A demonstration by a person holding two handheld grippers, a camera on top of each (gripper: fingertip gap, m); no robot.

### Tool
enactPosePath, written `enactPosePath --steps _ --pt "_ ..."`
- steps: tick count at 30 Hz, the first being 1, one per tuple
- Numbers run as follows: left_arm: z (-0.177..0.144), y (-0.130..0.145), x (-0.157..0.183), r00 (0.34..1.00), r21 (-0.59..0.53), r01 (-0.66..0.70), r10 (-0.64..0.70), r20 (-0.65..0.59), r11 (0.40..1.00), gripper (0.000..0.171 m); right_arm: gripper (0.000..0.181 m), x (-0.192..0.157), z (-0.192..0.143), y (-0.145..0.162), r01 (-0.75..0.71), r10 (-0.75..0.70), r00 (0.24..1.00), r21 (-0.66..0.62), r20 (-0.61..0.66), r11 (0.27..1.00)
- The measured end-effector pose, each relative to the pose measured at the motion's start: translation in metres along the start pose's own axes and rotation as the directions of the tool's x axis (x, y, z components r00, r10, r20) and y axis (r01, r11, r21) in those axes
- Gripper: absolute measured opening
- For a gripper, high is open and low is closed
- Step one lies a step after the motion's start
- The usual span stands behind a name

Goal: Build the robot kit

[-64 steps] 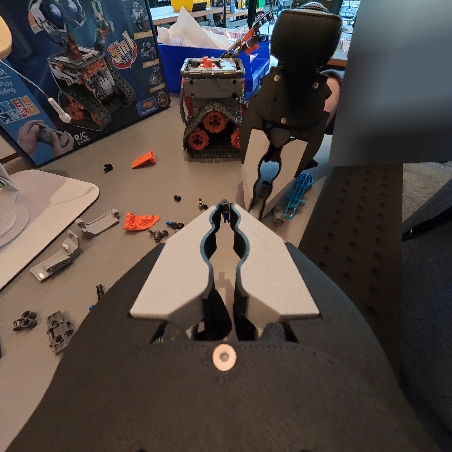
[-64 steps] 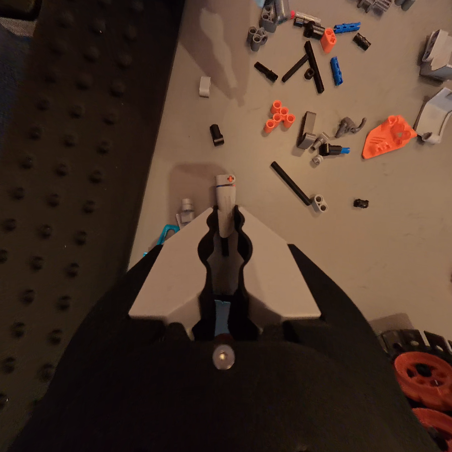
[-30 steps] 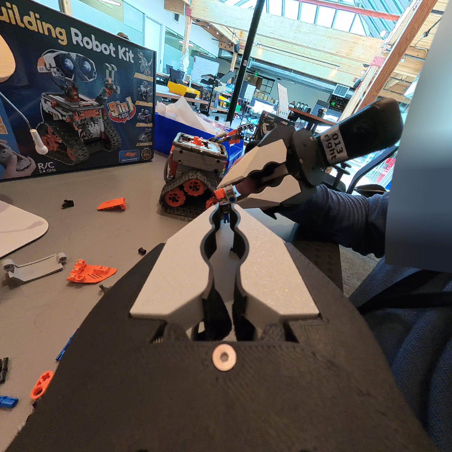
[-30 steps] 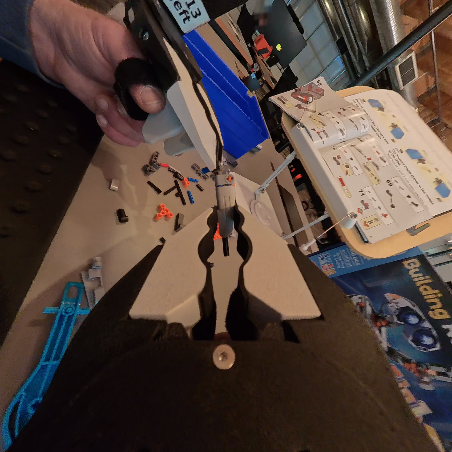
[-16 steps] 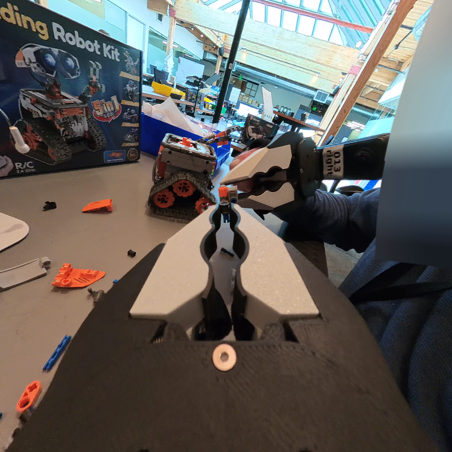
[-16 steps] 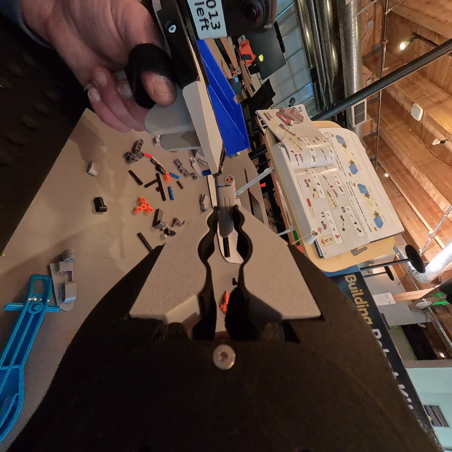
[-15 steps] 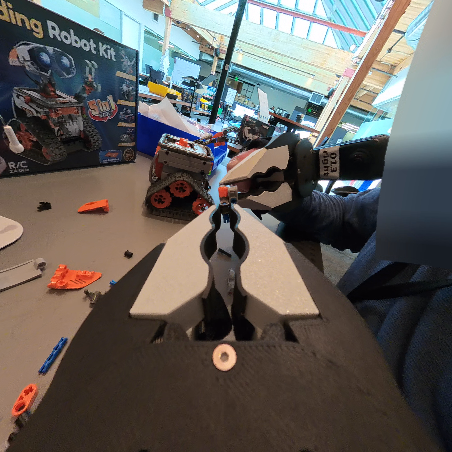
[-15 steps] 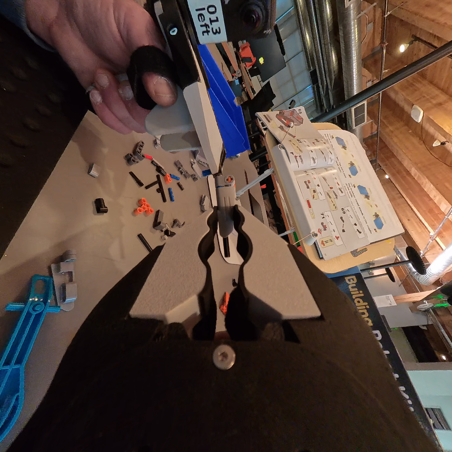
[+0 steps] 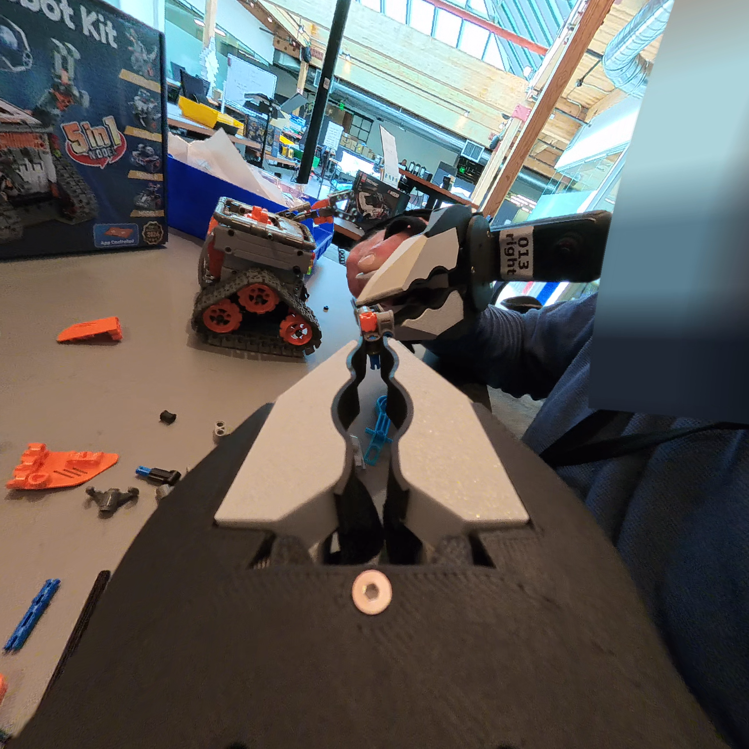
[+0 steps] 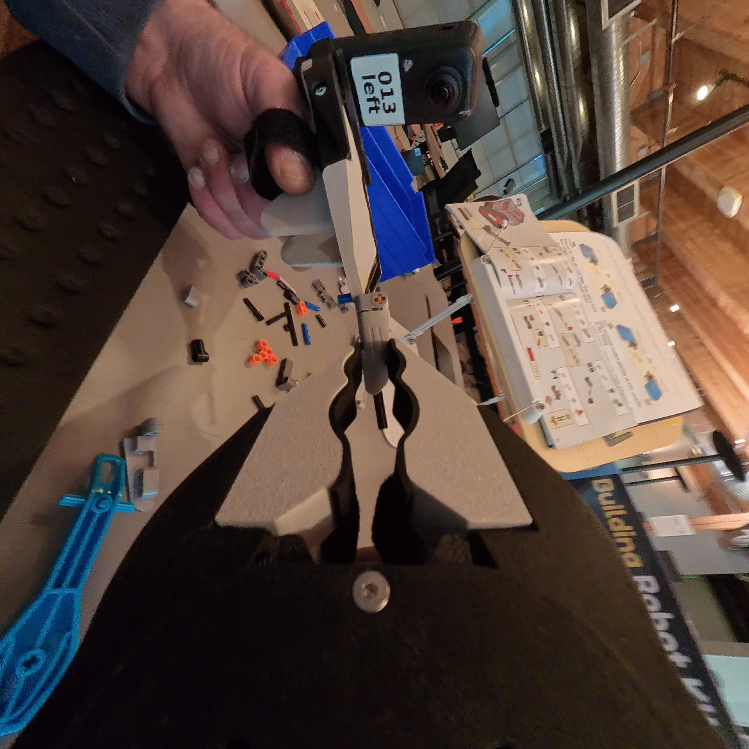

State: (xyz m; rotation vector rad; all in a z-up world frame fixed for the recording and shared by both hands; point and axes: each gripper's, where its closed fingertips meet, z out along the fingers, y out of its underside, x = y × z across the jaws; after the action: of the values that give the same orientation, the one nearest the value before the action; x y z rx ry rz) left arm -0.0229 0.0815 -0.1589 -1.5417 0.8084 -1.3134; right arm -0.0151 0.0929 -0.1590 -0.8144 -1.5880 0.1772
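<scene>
My left gripper (image 9: 373, 344) is shut on a small black-and-blue pin (image 9: 375, 356), held in the air above the grey table (image 9: 101, 385). My right gripper (image 10: 375, 348) is shut on a grey connector piece (image 10: 372, 328) with an orange bush (image 9: 368, 320) at its end and a black axle (image 10: 379, 409) at the back. The two parts meet tip to tip. The right gripper (image 9: 364, 302) comes in from the right in the left wrist view. The left gripper (image 10: 369, 285) comes down from above in the right wrist view, held by a hand (image 10: 210, 121).
A tracked robot model (image 9: 255, 279) stands behind, beside the kit box (image 9: 81, 142) and a blue bin (image 10: 389, 202). Loose parts (image 10: 283, 324), orange panels (image 9: 60, 466), a blue tool (image 10: 60, 567), a black dotted mat (image 10: 60, 202) and an open instruction booklet (image 10: 567, 324) surround the grippers. Less than 4 cm separates the two grippers' tips.
Both grippers rose from the table with their parts and brought them tip to tip. In the last half second they stay joined and both views have swung a little.
</scene>
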Motion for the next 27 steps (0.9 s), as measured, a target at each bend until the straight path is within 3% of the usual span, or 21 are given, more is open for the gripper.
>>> enactPosePath --steps 5,20,27 --pt "-0.001 -0.005 -0.003 0.996 0.014 -0.066 0.065 0.054 0.998 0.006 0.010 0.004 0.000 0.004 -0.105 0.104 0.994 0.021 0.021 0.994" --pt "0.002 0.006 0.006 0.997 -0.018 -0.074 0.075 0.006 0.997 0.004 0.009 -0.004 0.000 0.007 -0.071 0.072 0.997 -0.026 0.040 0.997" --pt "-0.001 0.000 0.002 0.991 -0.008 -0.123 0.124 0.045 0.992 0.004 0.010 0.000 0.000 0.005 -0.085 0.086 0.996 -0.011 0.033 0.996"
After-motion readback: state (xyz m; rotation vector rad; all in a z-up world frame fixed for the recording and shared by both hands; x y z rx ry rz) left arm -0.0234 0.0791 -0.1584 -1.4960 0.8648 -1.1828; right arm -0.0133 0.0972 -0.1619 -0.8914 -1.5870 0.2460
